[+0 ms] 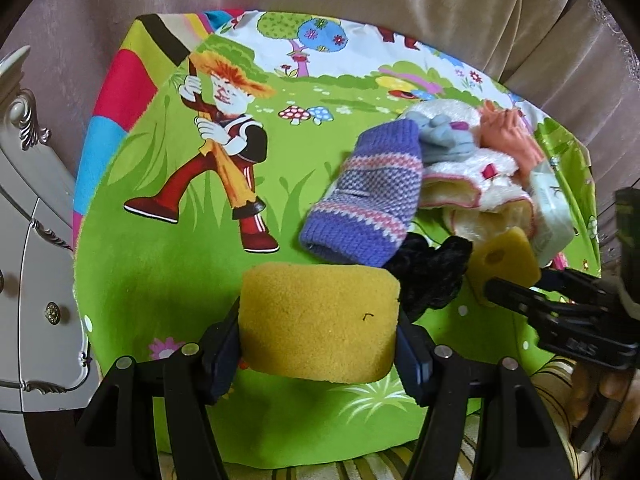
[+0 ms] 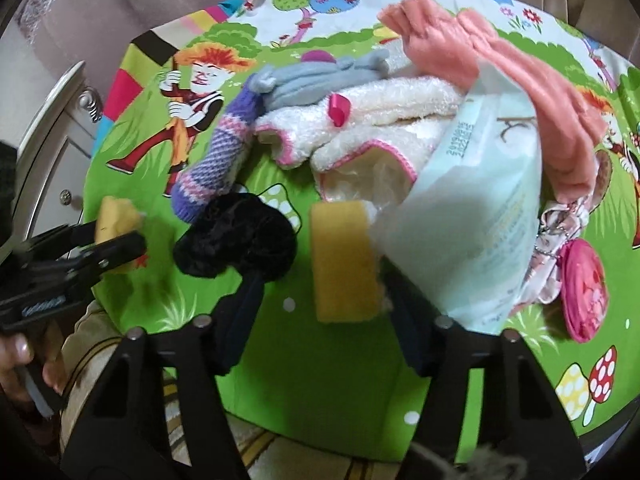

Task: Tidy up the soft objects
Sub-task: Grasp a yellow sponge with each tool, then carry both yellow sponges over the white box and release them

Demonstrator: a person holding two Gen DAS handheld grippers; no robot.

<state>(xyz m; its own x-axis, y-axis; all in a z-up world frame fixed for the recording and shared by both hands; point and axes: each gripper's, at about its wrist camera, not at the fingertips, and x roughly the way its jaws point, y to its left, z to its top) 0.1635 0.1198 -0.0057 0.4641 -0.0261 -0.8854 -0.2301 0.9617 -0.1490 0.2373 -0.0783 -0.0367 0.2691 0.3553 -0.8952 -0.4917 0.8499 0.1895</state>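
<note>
Your left gripper (image 1: 318, 344) pinches a yellow sponge (image 1: 320, 320): both fingers (image 1: 222, 344) press on its short ends, and the sponge hangs clear above the table (image 1: 160, 280). Just beyond the right finger lies a black scrunchie (image 1: 430, 270); past that, ahead of the fingers, a purple knit mitten (image 1: 368, 196) rests on the cartoon-printed cover. Farther out and to the right of the fingers sit a grey glove (image 1: 444, 140), a cream fleece garment (image 1: 472, 184) and a salmon glove (image 1: 506, 128), heaped together and touching.

Your right gripper (image 2: 320, 276) brackets a second yellow sponge (image 2: 344, 260). Its right finger (image 2: 404, 320) sits against the sponge's edge; a gap shows between the sponge and the left finger, so the fingers are spread about it rather than pinching. The scrunchie touches the left finger's tip. Against the sponge's right side leans a pale wipes packet (image 2: 480, 220), which overlies the fleece garment. Beyond the right finger, past the packet, lie a floral fabric piece (image 2: 560, 240) and a pink round pouch (image 2: 582, 288). Far left of these fingers, your left gripper appears with its sponge.
</note>
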